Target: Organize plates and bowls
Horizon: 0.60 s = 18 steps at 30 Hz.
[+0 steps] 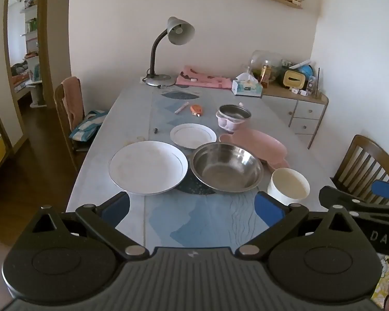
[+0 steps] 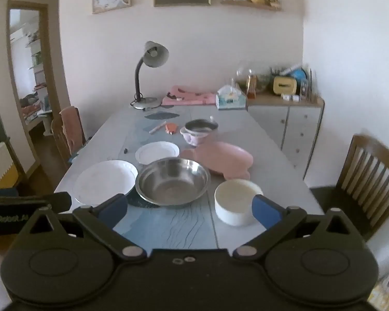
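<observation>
Left wrist view, shiny steel bowl (image 1: 227, 167), white gold-rimmed plate (image 1: 148, 167) beside it

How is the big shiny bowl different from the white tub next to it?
The steel bowl is shiny grey metal; the white tub is matte white. The steel bowl is wide with sloping sides and a flared rim; the white tub is narrower with nearly straight walls. Both stand upright and look empty, near the front of the table.

A: Grey table (image 1: 132, 108); near edge holds a large white plate (image 1: 148, 167), steel bowl (image 1: 227, 167), white cup (image 1: 289, 185).

B: Mid-table, small plate (image 1: 193, 136), pink tray (image 1: 259, 147); far edge, lamp (image 1: 166, 59), tissue box (image 1: 247, 88).
</observation>
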{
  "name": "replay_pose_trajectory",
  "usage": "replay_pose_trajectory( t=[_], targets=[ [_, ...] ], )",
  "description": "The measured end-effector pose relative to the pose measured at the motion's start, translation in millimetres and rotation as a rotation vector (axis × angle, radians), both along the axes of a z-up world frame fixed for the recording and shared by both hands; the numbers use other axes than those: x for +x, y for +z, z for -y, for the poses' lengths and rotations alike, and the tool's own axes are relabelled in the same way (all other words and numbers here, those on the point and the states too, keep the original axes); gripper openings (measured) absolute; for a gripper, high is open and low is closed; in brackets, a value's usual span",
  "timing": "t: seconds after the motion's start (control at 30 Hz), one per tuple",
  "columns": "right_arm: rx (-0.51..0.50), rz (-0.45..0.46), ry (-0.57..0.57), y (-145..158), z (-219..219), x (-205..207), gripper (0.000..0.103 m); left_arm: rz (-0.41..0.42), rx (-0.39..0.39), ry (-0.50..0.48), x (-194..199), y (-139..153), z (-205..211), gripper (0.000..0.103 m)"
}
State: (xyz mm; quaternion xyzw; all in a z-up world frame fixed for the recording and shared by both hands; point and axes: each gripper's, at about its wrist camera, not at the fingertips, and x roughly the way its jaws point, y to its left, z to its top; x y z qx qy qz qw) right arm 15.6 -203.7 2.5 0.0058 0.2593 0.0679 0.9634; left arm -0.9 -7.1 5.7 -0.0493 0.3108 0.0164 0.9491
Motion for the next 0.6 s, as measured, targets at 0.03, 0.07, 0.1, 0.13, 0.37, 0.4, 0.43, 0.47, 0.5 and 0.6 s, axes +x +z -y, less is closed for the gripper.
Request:
replay_pose_trajectory(
  t=[0.03, 0.07, 0.1, 0.13, 0.37, 0.4, 0.43, 0.47, 0.5, 0.6],
  targets=[
    [-0.009, 0.008, 0.004, 2, -1, -2, 0.103, -0.012, -0.007, -0.001, 6, 5, 0, 0.103],
    [-0.016, 0.009, 0.007, 5, -1, -1, 0.103, -0.016, -0.006, -0.002, 6, 7, 1, 0.103],
    [-0.015, -0.003, 0.014, 7, 1, 6, 0.103, -0.017, -0.002, -0.001, 7, 10, 2, 0.103],
    [-0.012, -0.005, 0.017, 9, 2, 6, 0.103, -0.02, 0.0, 0.002, 9, 13, 2, 0.103],
    [-0.005, -0.021, 0.018, 29, 8, 16, 0.103, -0.014, 0.014, 0.004, 13, 31, 7, 0.103],
    [-0.011, -0.021, 0.019, 29, 8, 15, 0.103, -0.012, 0.022, 0.007, 14, 34, 8, 0.103],
    [-0.011, -0.025, 0.023, 32, 8, 16, 0.103, -0.011, 0.031, 0.008, 14, 37, 9, 0.103],
    [-0.009, -0.03, 0.025, 36, 9, 17, 0.103, -0.012, 0.035, 0.01, 15, 40, 9, 0.103],
    [-0.009, -0.034, 0.023, 38, 10, 18, 0.103, -0.015, 0.037, 0.012, 15, 42, 9, 0.103],
    [-0.004, -0.055, 0.018, 43, 12, 19, 0.103, -0.025, 0.031, 0.018, 17, 47, 9, 0.103]
  ],
)
